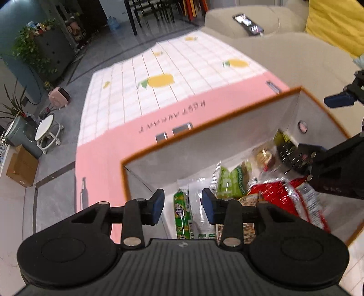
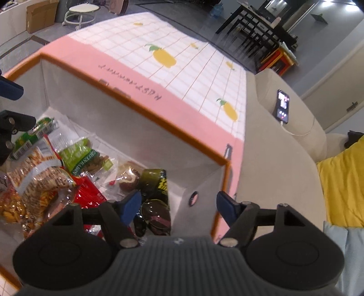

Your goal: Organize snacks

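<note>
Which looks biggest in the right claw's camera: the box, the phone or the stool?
Largest to smallest as they look:
1. box
2. stool
3. phone
The stool sits farther off and is cut by the frame's edge, so its rank over the phone is unsure.

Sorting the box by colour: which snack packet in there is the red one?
The crinkly red packet in the middle of the box, partly under the clear bag of orange-brown crackers. The packets around it are green, clear or dark.
</note>
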Demonstrator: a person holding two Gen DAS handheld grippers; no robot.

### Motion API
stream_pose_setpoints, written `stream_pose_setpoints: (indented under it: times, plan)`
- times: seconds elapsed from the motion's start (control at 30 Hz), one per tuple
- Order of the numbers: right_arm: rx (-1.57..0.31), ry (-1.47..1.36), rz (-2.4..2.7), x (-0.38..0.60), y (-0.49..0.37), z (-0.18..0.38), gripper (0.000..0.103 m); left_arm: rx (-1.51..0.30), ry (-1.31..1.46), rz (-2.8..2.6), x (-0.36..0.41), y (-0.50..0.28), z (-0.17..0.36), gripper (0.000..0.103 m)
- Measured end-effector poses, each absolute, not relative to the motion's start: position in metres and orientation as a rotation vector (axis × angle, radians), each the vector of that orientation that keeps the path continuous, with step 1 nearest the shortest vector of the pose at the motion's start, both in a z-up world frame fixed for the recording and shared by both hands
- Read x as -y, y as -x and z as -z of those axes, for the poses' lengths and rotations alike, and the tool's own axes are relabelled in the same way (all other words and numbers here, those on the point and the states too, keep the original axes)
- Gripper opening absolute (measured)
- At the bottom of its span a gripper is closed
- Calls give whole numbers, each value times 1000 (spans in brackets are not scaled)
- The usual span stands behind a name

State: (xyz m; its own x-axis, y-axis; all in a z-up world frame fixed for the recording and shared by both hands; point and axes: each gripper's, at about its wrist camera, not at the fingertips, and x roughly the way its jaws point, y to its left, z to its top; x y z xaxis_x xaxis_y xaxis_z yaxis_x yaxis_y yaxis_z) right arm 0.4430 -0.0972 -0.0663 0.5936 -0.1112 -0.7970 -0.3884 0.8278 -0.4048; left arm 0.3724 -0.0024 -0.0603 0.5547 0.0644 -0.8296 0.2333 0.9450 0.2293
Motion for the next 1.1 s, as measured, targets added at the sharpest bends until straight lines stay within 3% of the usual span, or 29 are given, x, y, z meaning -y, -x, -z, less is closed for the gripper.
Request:
stream_pose_setpoints:
  times: [0.4, 0.67, 0.87, 1.1]
  plan:
    - [-842, 388, -234, 122, -385, -40, 71, -802, -242, 98, 3, -313, -39, 46]
    - [-702, 218, -296, 147, -296, -100, 76, -623, -151, 132, 8, -231, -94, 46]
    - [-615, 99, -319, 164, -214, -110, 78, -525, -75, 147, 13, -170, -103, 46]
    - [-555, 4, -255, 172, -130, -87, 78, -540, -50, 94, 16, -114, -73, 47]
